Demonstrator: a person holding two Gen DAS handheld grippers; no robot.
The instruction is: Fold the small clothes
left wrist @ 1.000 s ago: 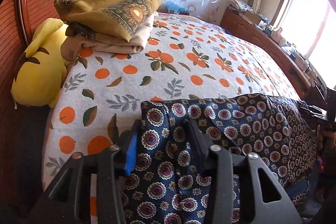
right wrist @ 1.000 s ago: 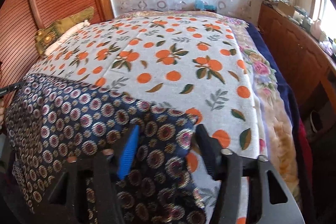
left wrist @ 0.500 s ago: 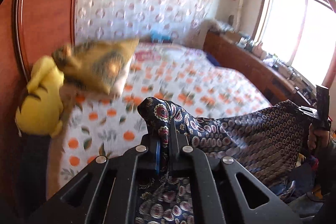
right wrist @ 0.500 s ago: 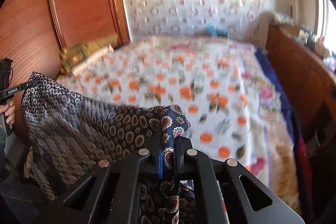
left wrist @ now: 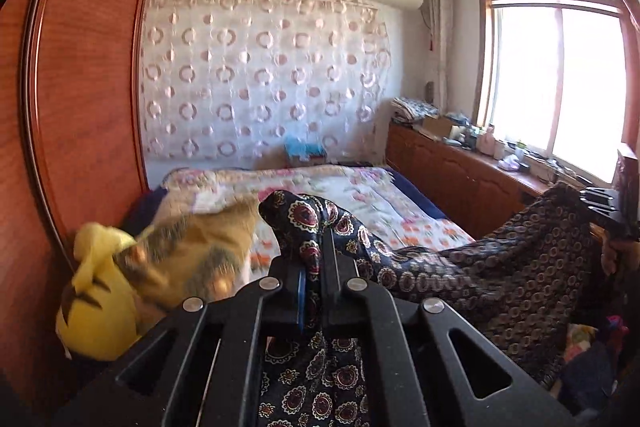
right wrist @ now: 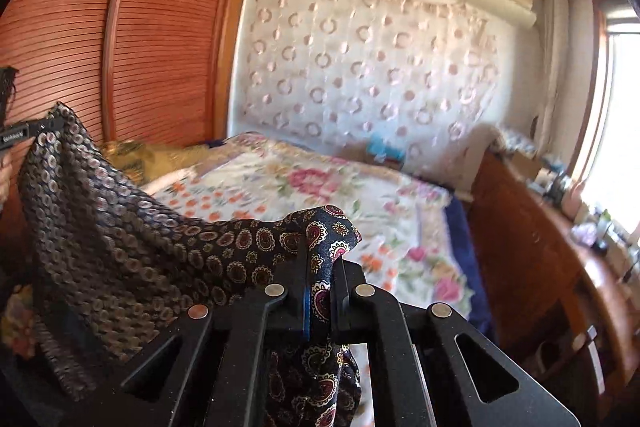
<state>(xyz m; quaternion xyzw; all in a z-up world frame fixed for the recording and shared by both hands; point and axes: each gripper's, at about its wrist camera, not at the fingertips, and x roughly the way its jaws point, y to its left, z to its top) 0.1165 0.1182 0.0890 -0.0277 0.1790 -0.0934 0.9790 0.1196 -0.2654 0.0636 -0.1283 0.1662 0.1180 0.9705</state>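
A dark navy garment printed with small round medallions hangs stretched in the air above the bed. My left gripper is shut on one top corner, the cloth bunched between its jaws. My right gripper is shut on the other top corner of the same garment. Each view shows the other gripper at its edge, the right gripper far right and the left gripper far left, with the cloth sagging between them.
A folded mustard-patterned pile and a yellow plush toy lie at the bed's left side by the wooden wardrobe. A wooden cabinet with clutter runs under the window. A patterned curtain covers the far wall.
Both grippers closed on the garment's corners as it lay on the bed, then lifted it upward. The views now tilt toward the wall and ceiling, and the cloth hangs between the grippers.
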